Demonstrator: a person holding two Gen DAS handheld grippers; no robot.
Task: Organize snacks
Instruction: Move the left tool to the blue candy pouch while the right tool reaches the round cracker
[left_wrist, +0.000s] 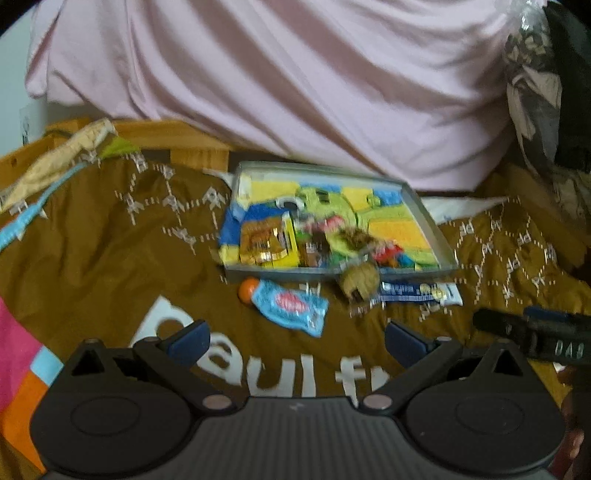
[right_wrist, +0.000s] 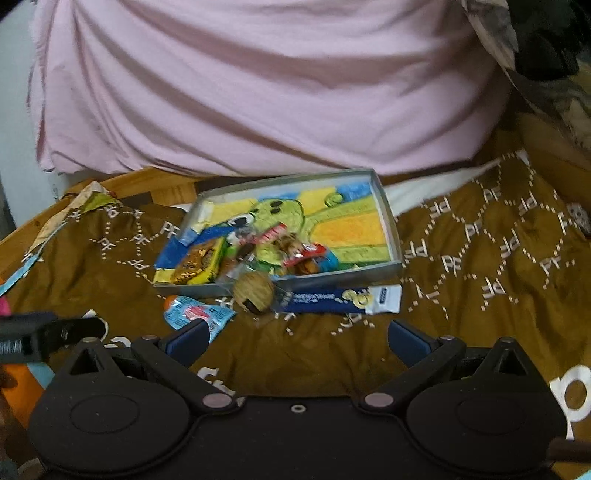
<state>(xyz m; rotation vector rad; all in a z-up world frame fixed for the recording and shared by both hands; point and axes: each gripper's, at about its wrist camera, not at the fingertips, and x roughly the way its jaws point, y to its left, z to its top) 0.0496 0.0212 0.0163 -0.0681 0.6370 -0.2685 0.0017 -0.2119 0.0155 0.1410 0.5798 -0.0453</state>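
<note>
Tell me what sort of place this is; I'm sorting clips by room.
Probably a bedroom, on a bed: a brown printed fabric cover is the work surface, a large pink cloth-covered cushion lies behind, and a wooden frame edge shows at the back.

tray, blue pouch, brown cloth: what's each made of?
Tray: probably cardboard, matte grey walls, thin folded edges, printed cartoon floor. Blue pouch: flexible plastic film, glossy and crinkled, with a hard-looking orange cap. Brown cloth: woven fabric, matte, soft creases, white printed lettering and pattern.
</note>
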